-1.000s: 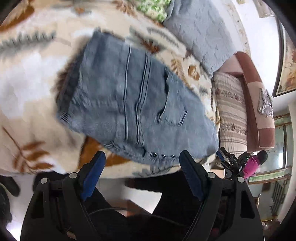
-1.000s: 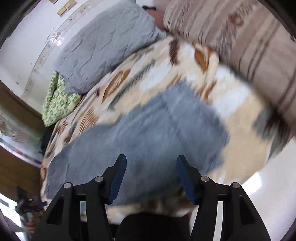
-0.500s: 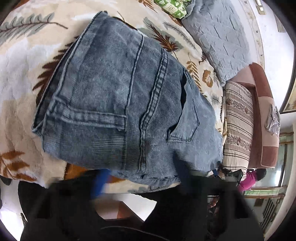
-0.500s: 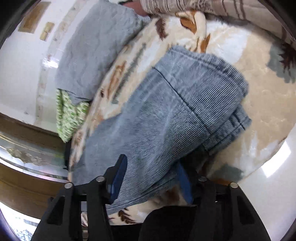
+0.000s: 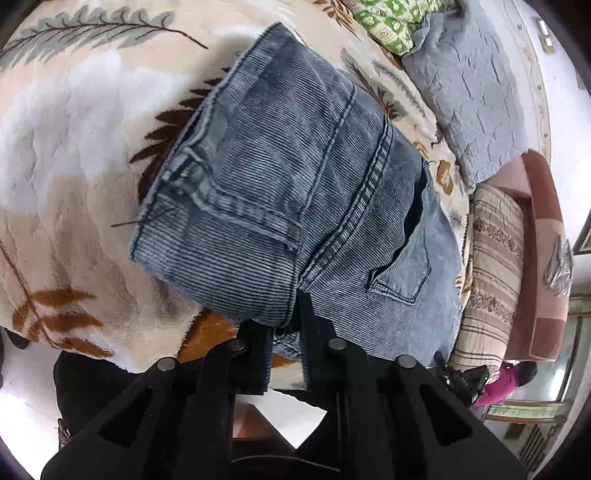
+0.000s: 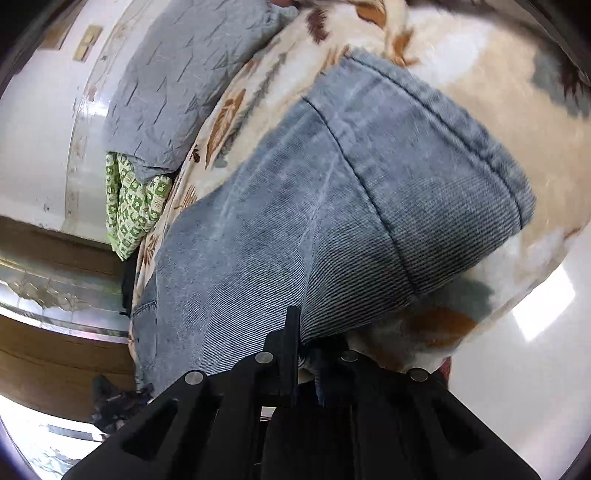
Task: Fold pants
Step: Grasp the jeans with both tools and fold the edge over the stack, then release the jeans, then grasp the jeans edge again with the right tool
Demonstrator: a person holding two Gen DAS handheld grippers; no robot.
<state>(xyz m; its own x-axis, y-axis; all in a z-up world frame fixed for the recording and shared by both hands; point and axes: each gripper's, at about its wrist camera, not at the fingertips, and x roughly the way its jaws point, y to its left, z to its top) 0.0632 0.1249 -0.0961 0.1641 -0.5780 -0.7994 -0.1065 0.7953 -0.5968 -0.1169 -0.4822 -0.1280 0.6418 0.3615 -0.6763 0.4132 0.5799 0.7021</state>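
A home bedroom is shown: a bed [image 5: 77, 155] is covered by a plush leaf-patterned blanket [image 5: 55, 206], a grey quilted pillow [image 5: 476, 96] and a green patterned cloth [image 5: 391, 22] are laid at its far end, and a padded headboard [image 5: 546, 258] is seen beside them.

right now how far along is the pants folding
Partly done: the jeans already lie doubled on the leaf-print blanket, with the hems stacked over the pocket side. In hand: the left gripper is shut on their near edge, and the right gripper is closing its jaws on denim at the same edge. Left: probably carrying that edge across for another fold.
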